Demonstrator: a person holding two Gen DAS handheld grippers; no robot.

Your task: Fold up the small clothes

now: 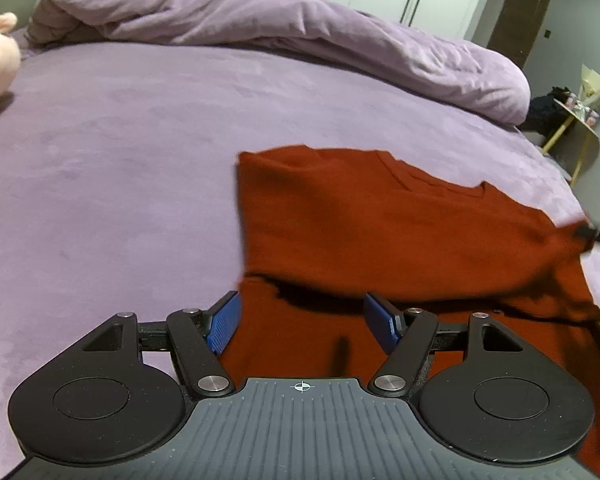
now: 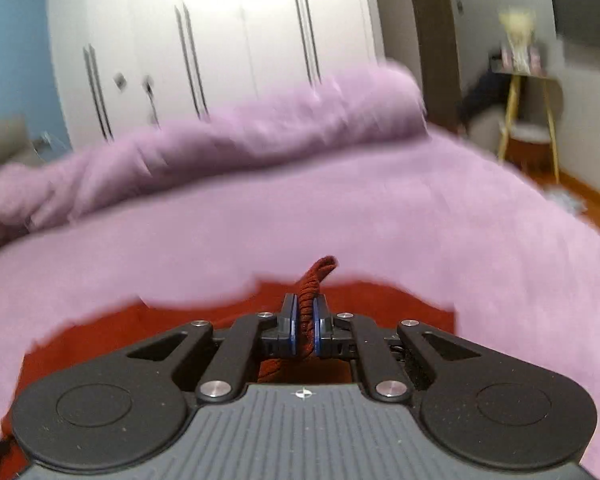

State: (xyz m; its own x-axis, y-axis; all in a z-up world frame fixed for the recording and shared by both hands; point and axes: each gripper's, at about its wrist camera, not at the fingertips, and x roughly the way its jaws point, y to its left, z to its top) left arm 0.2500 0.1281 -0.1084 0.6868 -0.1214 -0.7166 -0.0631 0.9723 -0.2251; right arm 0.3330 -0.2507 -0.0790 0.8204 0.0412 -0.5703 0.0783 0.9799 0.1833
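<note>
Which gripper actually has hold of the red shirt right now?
The right gripper: its blue pads pinch a bunched edge of the red shirt. The left gripper hangs open above the cloth.

Soft, even indoor light filled both views. The right wrist view was smeared by motion blur, its wardrobe (image 2: 220,40) glaring white at top. Fisheye bending curved the edges.

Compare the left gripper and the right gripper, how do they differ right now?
The left gripper has its jaws wide apart; the right gripper is shut. The left holds nothing and hovers over the red shirt; the right pinches a bunched fold of that shirt between its pads. The left wrist view is sharp, the right wrist view blurred. Both have blue pads and black linkages, above the purple bed.
</note>
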